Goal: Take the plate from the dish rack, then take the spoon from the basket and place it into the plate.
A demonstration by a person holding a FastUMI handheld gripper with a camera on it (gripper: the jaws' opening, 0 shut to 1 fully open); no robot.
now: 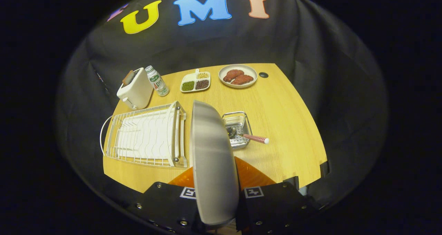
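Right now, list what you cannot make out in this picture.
- Gripper: shut on the plate; the plate stands on edge and hides where the fingers press.
- Basket: its near left corner sits behind the plate.
- Spoon: its bowl is too small and dark to read inside the basket.
- Bottle: label too small.
- Toaster: what is in its slot is unclear.

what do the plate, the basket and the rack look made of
Plate, held on edge between the gripper fingers: smooth grey, with a soft sheen, probably metal or glazed ceramic; hard to say which. Basket: shiny perforated metal, likely stainless steel, judging by the bright reflections. Rack: thin white-coated wire over a white tray that looks like plastic.
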